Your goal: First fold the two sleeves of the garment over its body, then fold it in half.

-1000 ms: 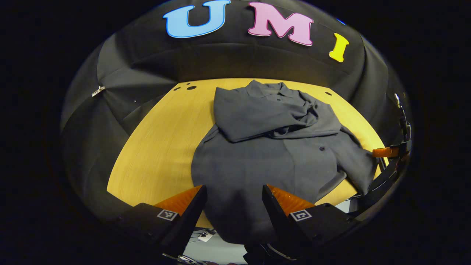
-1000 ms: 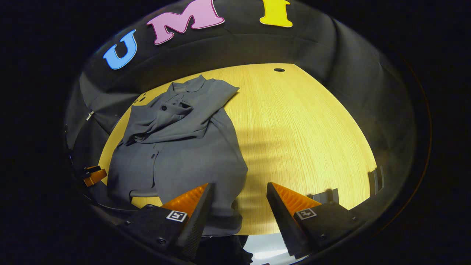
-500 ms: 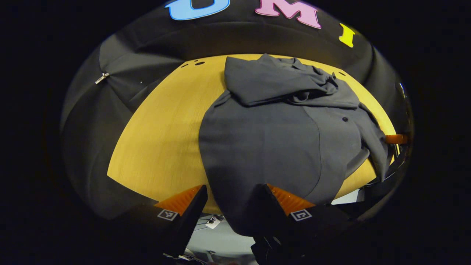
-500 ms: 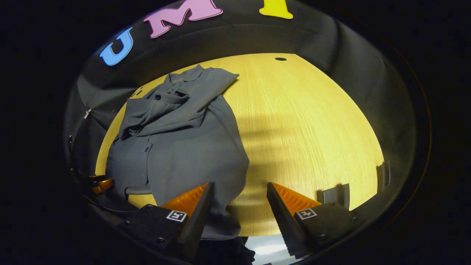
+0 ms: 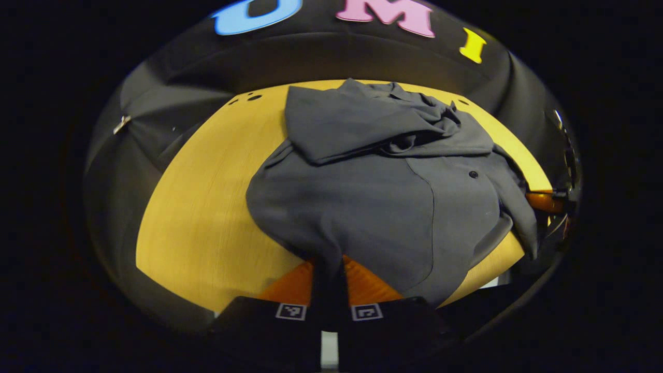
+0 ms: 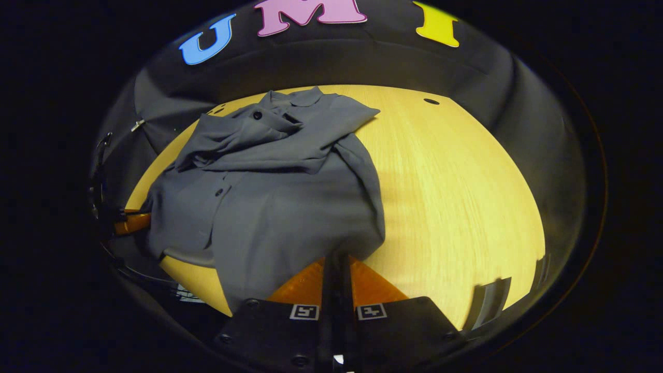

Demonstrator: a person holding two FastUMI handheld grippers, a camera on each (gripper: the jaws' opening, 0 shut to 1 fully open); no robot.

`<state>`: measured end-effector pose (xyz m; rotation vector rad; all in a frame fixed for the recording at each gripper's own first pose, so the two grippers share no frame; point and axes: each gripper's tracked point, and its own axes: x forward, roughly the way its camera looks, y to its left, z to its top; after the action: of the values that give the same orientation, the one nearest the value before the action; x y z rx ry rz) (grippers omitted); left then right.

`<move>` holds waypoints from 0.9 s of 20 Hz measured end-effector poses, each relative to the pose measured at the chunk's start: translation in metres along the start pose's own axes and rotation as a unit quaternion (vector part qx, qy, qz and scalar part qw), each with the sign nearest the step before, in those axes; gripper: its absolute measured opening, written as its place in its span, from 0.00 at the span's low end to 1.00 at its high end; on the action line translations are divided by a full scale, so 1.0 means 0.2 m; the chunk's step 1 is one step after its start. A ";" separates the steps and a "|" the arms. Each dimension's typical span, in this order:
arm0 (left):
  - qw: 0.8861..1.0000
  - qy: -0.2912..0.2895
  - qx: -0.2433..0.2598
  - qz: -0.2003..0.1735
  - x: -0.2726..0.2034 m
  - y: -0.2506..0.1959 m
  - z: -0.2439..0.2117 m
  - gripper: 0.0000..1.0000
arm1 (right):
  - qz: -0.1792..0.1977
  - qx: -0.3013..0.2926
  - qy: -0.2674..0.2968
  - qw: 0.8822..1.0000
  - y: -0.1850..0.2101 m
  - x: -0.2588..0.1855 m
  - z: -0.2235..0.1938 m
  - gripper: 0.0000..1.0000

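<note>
A dark grey button-up shirt (image 5: 362,191) lies on the yellow wooden table (image 5: 197,207), collar at the far side, with both sleeves folded across its chest (image 6: 269,140). My left gripper (image 5: 328,264) is shut on the shirt's near hem at one bottom corner. In the right gripper view, my right gripper (image 6: 336,259) is shut on the hem at the other bottom corner of the shirt (image 6: 279,207). The cloth bunches up where each gripper pinches it. The other gripper appears at the edge of each view, the right one (image 5: 544,201) and the left one (image 6: 132,223).
Bare yellow table (image 6: 456,197) stretches beside the shirt in the right gripper view. Small round holes (image 5: 254,97) mark the tabletop near its far edge. The table's near edge runs just beneath both grippers. The black cloth wall surrounds the table.
Both grippers went from open to shut, each pinching the shirt's bottom hem. The hem now bunches and lifts slightly at both corners.
</note>
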<state>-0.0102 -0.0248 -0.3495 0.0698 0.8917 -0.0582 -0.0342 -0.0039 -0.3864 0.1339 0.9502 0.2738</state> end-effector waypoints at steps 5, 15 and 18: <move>0.998 -0.037 -0.034 -0.041 -0.10 -0.02 0.21 0.05 | 0.022 0.034 -0.011 0.999 0.03 -0.11 0.11 0.05; 0.980 -0.155 -0.100 -0.070 -0.44 0.03 0.77 0.05 | 0.035 0.123 -0.163 0.978 0.00 -0.46 0.68 0.05; 0.973 -0.190 -0.103 -0.080 -0.47 0.04 0.98 0.05 | 0.039 0.121 -0.210 0.969 -0.01 -0.49 0.94 0.05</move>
<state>0.0836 -0.0314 -0.1524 -0.2023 0.5135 -0.1253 0.0665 -0.0329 -0.2023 0.4367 0.5541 0.1898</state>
